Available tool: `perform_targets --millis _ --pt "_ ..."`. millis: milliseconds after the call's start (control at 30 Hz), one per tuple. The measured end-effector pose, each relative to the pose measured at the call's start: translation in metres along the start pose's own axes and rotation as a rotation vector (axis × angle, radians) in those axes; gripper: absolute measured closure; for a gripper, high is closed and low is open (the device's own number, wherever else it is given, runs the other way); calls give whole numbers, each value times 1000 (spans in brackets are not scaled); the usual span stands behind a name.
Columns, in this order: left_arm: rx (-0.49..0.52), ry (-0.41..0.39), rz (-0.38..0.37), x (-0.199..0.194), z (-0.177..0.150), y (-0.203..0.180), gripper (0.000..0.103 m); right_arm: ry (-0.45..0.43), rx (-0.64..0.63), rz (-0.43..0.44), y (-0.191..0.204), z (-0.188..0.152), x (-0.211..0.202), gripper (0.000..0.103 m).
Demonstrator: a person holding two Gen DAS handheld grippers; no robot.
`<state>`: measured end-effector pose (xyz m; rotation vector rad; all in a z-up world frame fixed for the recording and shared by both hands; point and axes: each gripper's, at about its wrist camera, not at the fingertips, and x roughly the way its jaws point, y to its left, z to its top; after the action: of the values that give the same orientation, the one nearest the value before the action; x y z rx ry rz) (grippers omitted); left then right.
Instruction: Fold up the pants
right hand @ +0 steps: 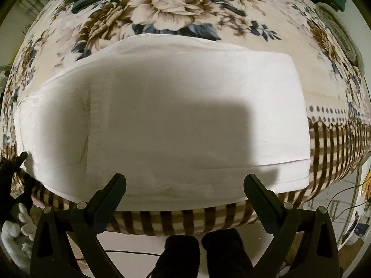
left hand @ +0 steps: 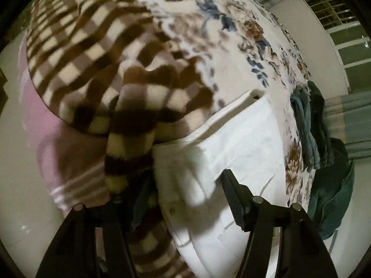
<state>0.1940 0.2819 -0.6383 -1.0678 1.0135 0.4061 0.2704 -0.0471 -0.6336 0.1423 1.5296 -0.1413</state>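
my right gripper (right hand: pixel 185 180) hovers fingers apart over the folded white pants (right hand: pixel 176 120) at the bed's (right hand: pixel 185 16) near edge; my left gripper (left hand: pixel 185 180), fingers apart, straddles their corner.

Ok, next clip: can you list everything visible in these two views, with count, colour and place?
Folded white cotton pants: one, white, lying flat on the blanket near the bed's front edge.
Plush floral blanket with brown checked border: one, cream with brown and blue flowers, covering the bed.
Dark green garments: a heap, count unclear, green and grey-blue, at the bed's far edge.
Pink striped sheet: one, pink with white stripes, under the blanket at the bed's side.
Barred window: one, white frame, background wall.
Dark slippers: two, black, on the floor below the right tool.
Left tool: black, open, over the pants' edge; one finger is largely hidden by cloth.
Right tool: black, open, hovering at the pants' near edge.
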Motion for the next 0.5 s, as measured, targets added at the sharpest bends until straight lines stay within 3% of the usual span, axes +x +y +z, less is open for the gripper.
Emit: perform_targets --millis 67,133,233,300,400,433,500 --pt "-5 -19 -20 -2 -1 3 47 4 0 0 -2 0 2 0" --pt "30 -61 -18 -10 -5 -1 68 11 -5 -5 -4 0 6 0" --pt "121 -133 -13 -25 -15 -17 79 24 1 1 -6 -1 11 0" --pt "174 -167 -29 -34 -22 -26 80 26 5 -1 -7 -1 13 0" --pt "171 -167 -37 -30 -21 -25 78 31 6 -4 -7 0 18 0" --pt "154 -152 -36 -26 -18 -23 69 35 6 -3 -8 1 20 0" --pt "105 -90 -56 -7 -9 -13 64 37 7 0 -9 3 21 0"
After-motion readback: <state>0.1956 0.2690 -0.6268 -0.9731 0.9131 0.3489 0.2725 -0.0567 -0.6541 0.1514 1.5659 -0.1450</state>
